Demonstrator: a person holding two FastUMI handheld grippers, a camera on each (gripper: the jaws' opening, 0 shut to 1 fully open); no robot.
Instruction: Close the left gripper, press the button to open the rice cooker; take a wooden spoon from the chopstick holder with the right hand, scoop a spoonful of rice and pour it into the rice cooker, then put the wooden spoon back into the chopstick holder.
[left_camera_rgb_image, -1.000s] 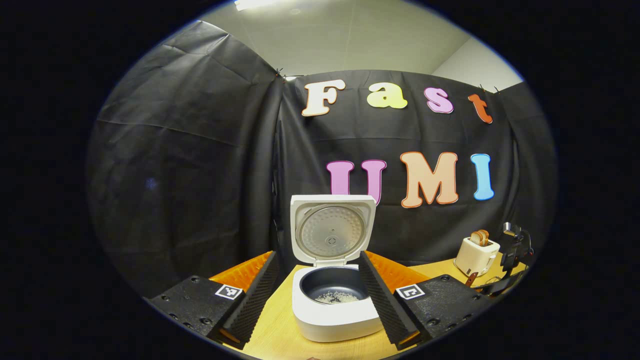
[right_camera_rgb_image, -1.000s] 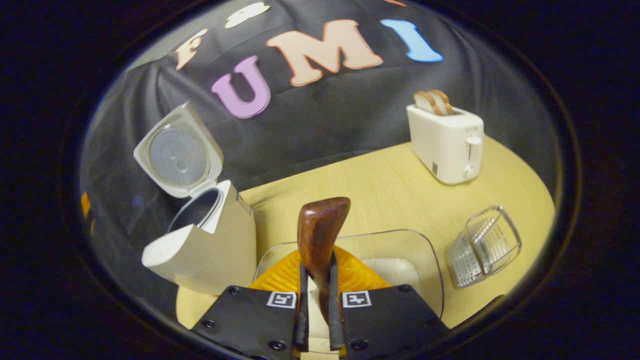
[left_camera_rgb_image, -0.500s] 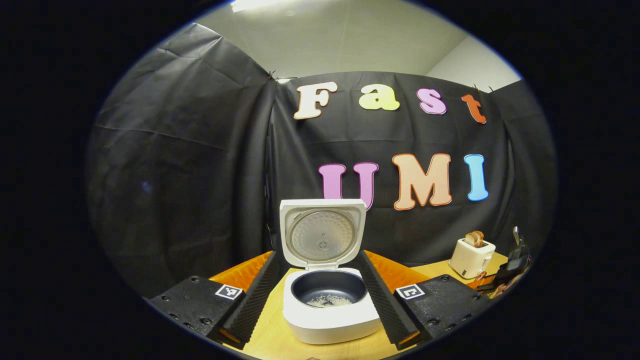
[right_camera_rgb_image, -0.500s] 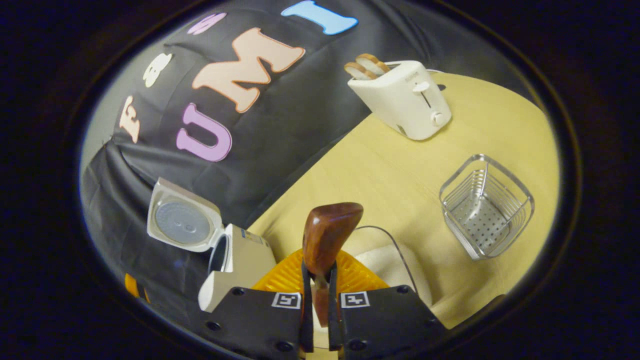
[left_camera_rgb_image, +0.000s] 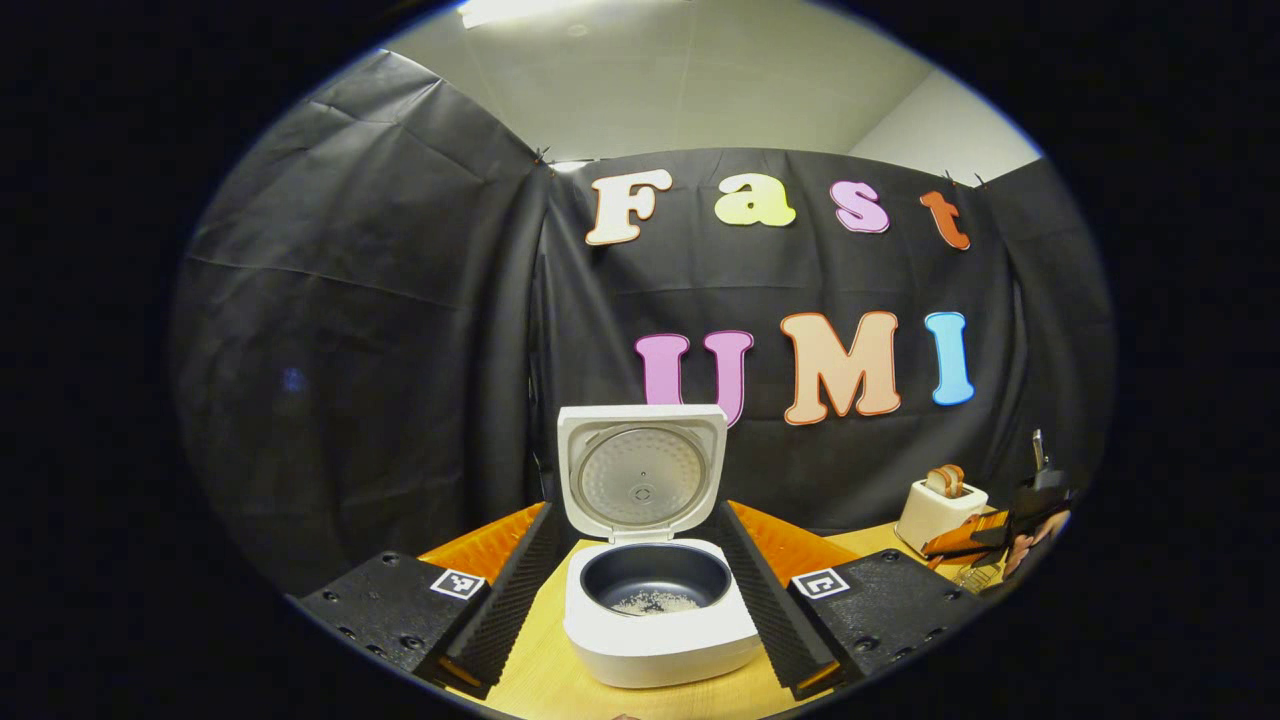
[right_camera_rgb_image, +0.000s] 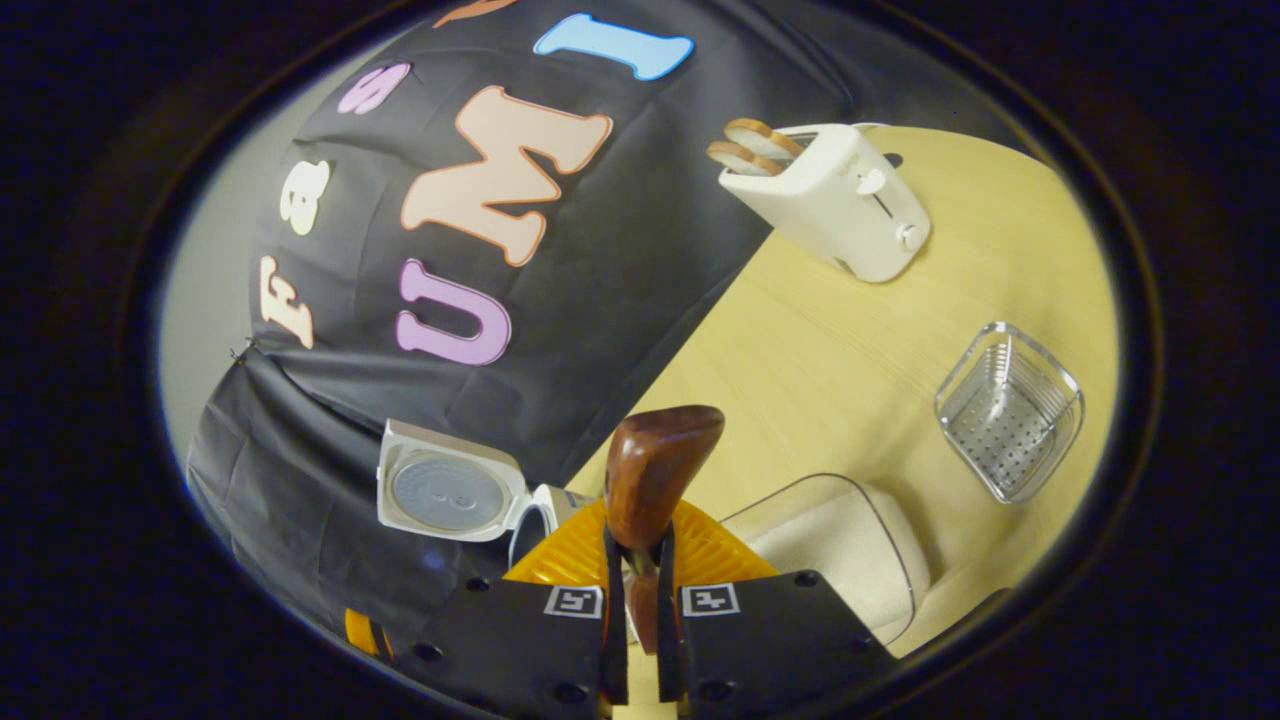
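Left gripper view: the left gripper (left_camera_rgb_image: 640, 600) is held with its fingers (left_camera_rgb_image: 505, 595) released and spread wide, one on either side of the rice cooker (left_camera_rgb_image: 655, 625) without touching it. The rice cooker stands on the bench (left_camera_rgb_image: 545, 685) close to the black cloth wall, its lid (left_camera_rgb_image: 642, 470) raised upright and its dark inner pot (left_camera_rgb_image: 655, 578) exposed, with a small patch of white rice (left_camera_rgb_image: 655, 602) lying on the pot's bottom. Toward the bench's far right part stands a pale toaster (left_camera_rgb_image: 938, 510) carrying slices of bread, and just beside it the right gripper (left_camera_rgb_image: 1000, 535) appears, small and partly cut off. Right gripper view: the right gripper (right_camera_rgb_image: 637, 640) has its fingers (right_camera_rgb_image: 612, 620) clenched on the handle of the wooden spoon (right_camera_rgb_image: 655, 475), whose dark brown bowl points forward and away from the camera; whether it carries any rice cannot be told. Below the spoon lies a clear container of rice (right_camera_rgb_image: 835, 550) near the bench's edge. The chopstick holder (right_camera_rgb_image: 1008, 410), a wire and perforated metal basket, stands apart from it on the bench, between the rice container and the toaster (right_camera_rgb_image: 830, 195). The rice cooker (right_camera_rgb_image: 455, 495), lid up, shows beside the fingers against the cloth wall.
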